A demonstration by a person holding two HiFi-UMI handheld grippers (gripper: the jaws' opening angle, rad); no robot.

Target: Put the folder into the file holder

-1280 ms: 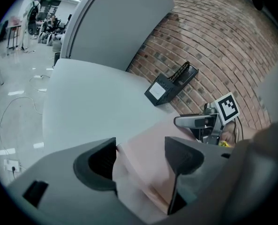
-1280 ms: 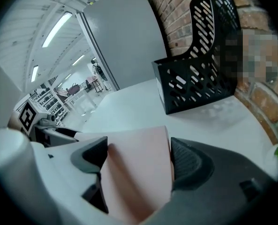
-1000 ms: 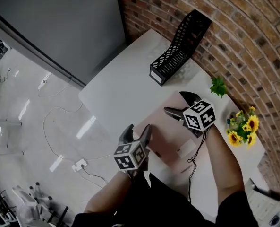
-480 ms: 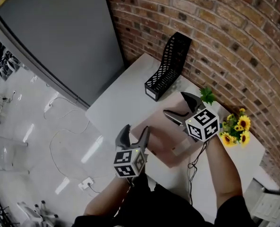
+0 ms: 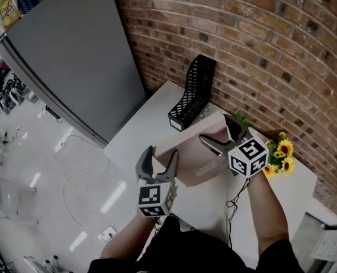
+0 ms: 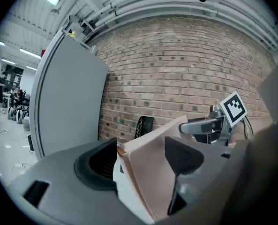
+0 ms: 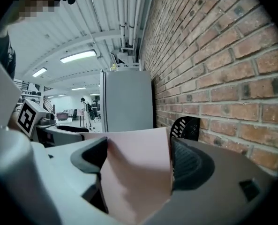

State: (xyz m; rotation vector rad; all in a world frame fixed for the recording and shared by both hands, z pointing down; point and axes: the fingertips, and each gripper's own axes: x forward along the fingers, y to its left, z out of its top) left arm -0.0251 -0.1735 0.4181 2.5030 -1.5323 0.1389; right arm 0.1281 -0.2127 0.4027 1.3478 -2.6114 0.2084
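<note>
Pink folder (image 5: 195,162) is seen raised off the white worktop (image 5: 140,134), tilted, its far edge lifted toward the brick wall (image 5: 259,50). It is held at two places. The near left corner is pinched by the left gripper (image 5: 161,158); in the left gripper view the folder's layers fill the gap and both pads are touched. The right-hand part is pinched by the right gripper (image 5: 222,134); in the right gripper view the sheet is bowed between the pads, again touching both.

The black mesh file holder (image 5: 192,92) stands beyond the folder at the worktop's far corner, close against the wall, its low open end facing the folder. The folder's far edge lies near it but apart from it.

A bunch of yellow flowers (image 5: 281,155) sits just beside the right gripper, on the wall side. Bare worktop is noted to the left of the folder, up to the worktop's left edge. Past that edge are the floor (image 5: 54,169) and a tall grey cabinet (image 5: 66,56).
</note>
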